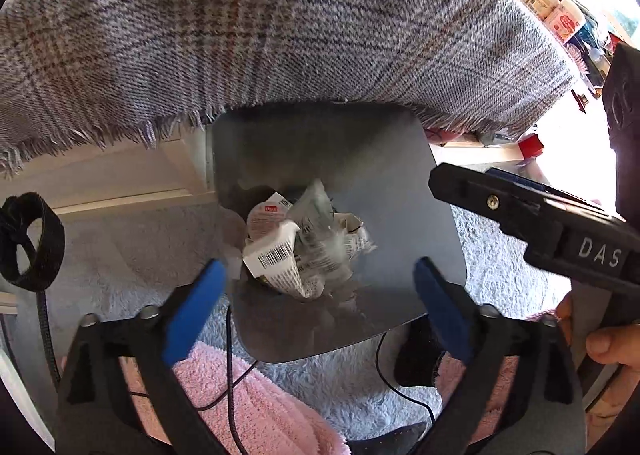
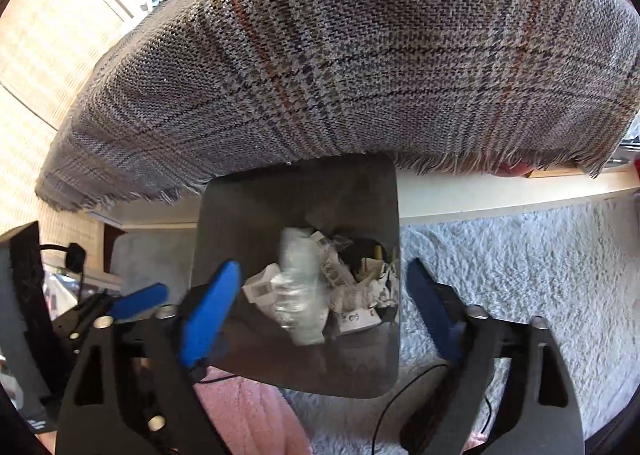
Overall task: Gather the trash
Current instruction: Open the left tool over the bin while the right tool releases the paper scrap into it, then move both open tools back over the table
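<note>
left gripper (image 1: pixel 320 287) jaws wide, right gripper (image 2: pixel 324 295) likewise, "das" on its body, barcoded crumpled packaging (image 1: pixel 280 255) in grey bin (image 1: pixel 400 215)

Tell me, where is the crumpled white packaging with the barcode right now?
The crumpled barcode packaging lies inside the dark grey bin, among other wrappers, just below the fringed edge of the plaid blanket; both wrist views show it centred between open blue-padded jaws.

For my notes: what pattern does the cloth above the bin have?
The cloth is a grey plaid with thin orange and dark lines, clearest in the right wrist view.
</note>
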